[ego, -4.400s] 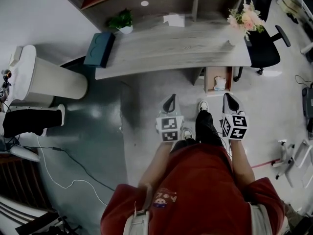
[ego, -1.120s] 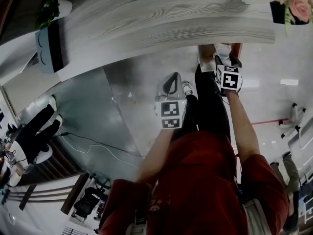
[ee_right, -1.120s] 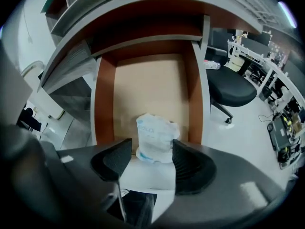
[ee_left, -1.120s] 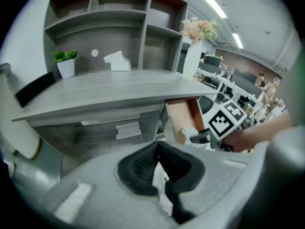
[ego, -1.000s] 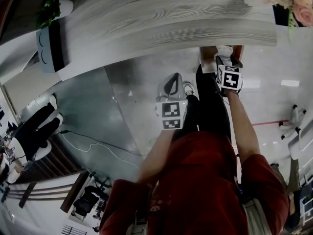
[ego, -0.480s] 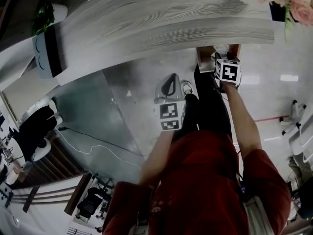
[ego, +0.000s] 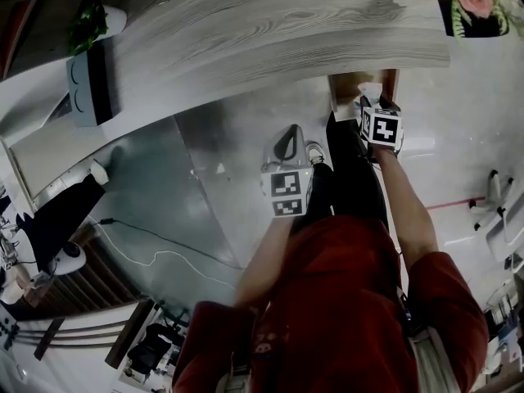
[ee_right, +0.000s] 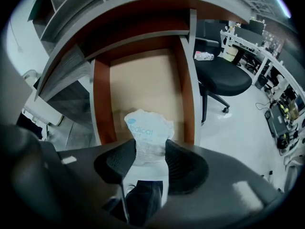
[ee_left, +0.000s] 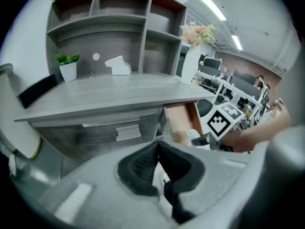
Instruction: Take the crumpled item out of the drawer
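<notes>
Closing tighter than a moment ago, the right gripper [ee_right: 150, 147] is squeezing the white crumpled item [ee_right: 148, 128] at the drawer [ee_right: 99, 97]; the left gripper [ee_left: 158, 145] is staying shut, empty.

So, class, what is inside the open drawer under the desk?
A crumpled white packet with blue print, pinched by the right gripper, whose jaws have just been closing. The rest of the drawer floor shows bare; its near end is hidden behind the gripper.

Grey wood-grain desk [ego: 270, 31] below open shelves [ee_left: 119, 27] (ceiling strip lights [ee_left: 208, 4] overhead), glossy, perhaps concrete, floor [ego: 229, 187].
</notes>
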Motion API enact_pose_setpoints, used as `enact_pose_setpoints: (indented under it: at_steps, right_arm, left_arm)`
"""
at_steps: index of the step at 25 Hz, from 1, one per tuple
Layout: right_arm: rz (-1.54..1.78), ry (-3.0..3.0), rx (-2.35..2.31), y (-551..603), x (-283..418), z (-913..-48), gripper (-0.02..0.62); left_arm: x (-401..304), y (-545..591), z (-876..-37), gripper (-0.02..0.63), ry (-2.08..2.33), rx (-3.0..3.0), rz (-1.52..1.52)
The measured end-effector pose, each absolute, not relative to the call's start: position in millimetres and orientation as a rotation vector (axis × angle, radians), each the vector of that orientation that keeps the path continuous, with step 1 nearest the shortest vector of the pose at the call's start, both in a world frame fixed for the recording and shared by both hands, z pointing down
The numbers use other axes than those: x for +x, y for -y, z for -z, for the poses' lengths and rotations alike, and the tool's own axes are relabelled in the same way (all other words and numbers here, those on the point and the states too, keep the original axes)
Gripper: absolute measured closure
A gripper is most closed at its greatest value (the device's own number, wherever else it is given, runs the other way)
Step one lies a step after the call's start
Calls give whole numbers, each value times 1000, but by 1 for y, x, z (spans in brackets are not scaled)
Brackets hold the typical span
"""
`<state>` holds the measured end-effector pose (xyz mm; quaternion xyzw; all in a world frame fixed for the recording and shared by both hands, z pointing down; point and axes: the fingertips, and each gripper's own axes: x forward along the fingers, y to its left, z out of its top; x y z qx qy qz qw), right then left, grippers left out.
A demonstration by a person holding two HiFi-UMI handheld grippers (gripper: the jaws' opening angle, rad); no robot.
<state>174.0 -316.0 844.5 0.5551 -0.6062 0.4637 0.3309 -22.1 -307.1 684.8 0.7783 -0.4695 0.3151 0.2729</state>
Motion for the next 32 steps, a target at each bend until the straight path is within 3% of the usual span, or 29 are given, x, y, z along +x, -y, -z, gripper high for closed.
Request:
enact_pose_setpoints:
  at_steps: [32]
  right_arm:
    - [-1027, 1754, 1659, 177, 163, -660, 405]
  left_arm:
    - [-66, 211, -583, 607, 1299, 2314, -698]
